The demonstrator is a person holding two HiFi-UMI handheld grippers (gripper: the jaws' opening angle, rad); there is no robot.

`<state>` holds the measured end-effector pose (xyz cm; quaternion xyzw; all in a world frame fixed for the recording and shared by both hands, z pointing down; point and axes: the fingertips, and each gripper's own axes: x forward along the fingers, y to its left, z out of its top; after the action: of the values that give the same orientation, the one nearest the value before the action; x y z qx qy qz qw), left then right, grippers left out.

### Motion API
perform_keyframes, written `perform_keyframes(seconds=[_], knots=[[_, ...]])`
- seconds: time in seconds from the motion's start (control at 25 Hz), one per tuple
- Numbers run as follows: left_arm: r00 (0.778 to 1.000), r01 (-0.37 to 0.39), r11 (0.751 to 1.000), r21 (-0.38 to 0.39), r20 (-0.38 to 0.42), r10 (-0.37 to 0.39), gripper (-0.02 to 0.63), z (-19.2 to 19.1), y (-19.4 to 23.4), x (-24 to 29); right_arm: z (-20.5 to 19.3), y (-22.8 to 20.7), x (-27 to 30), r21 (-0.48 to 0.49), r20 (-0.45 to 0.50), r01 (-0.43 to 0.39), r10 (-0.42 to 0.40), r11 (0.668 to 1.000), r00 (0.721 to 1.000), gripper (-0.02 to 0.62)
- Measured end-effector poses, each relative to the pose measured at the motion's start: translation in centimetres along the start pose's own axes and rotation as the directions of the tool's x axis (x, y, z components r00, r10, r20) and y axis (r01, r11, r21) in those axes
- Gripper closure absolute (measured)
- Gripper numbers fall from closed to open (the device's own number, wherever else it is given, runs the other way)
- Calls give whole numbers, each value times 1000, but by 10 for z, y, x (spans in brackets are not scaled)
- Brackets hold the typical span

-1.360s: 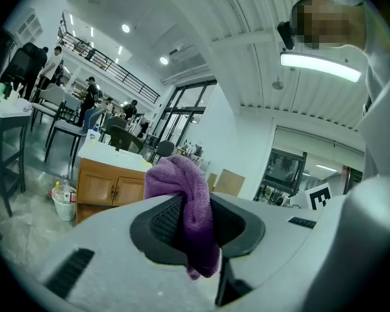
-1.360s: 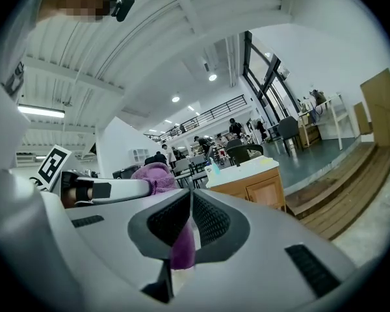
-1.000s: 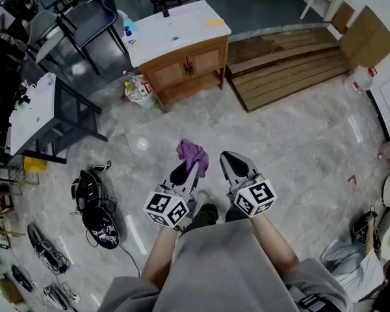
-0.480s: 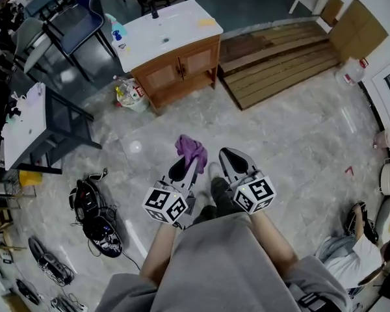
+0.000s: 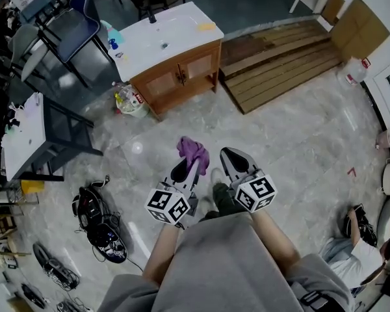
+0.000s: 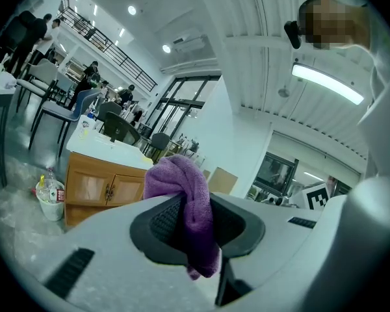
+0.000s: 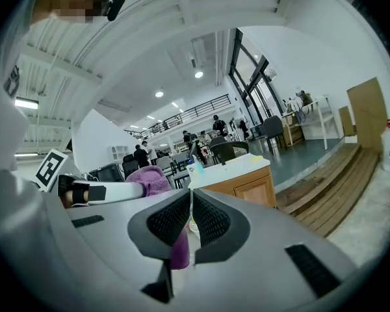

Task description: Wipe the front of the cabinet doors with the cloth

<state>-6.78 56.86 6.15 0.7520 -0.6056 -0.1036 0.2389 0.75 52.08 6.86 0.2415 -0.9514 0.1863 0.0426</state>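
The wooden cabinet (image 5: 179, 73) with a white top stands on the floor ahead, its two doors facing me; it also shows as the cabinet (image 6: 104, 186) and the cabinet (image 7: 244, 186) in the gripper views. My left gripper (image 5: 188, 168) is shut on a purple cloth (image 5: 193, 152), which bunches above the jaws and hangs below them, the cloth (image 6: 185, 197). My right gripper (image 5: 231, 156) is held beside it, shut with nothing between its pads (image 7: 208, 220). Both are well short of the cabinet. The cloth (image 7: 149, 177) shows to the right gripper's left.
A wooden ramp of planks (image 5: 279, 54) lies right of the cabinet. A small bin with bottles (image 5: 129, 100) stands at its left. A blue chair (image 5: 78, 21), a grey table (image 5: 26, 135) and cables (image 5: 97, 220) are on the left. A person (image 5: 367, 242) is at lower right.
The cabinet has drifted slightly down and left in the head view. Both grippers keep the same pose, the left still holding the cloth.
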Motion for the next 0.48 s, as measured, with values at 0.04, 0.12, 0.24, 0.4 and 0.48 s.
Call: perform_keyframes(seconds=[0.04, 0.12, 0.24, 0.4, 0.48], knots=[[1000, 0, 1000, -1, -2, 0, 525, 2, 4, 6, 1, -4, 5, 1, -3, 0, 0, 1000, 1000, 575], [1000, 2, 1000, -1, -5, -2, 525, 7, 10, 17, 5, -11, 16, 2, -4, 0, 0, 1000, 1000, 575], [1000, 4, 1000, 1, -10, -4, 525, 14, 17, 35, 12, -24, 29, 5, -1, -1, 1, 1000, 1000, 575], [1000, 6, 1000, 2, -20, -6, 525, 22, 23, 63, 25, -48, 45, 14, 3, 2, -2, 1000, 1000, 575], [1000, 4, 1000, 2, -23, -4, 525, 26, 25, 78, 32, -62, 52, 22, 6, 3, -4, 1000, 1000, 575]])
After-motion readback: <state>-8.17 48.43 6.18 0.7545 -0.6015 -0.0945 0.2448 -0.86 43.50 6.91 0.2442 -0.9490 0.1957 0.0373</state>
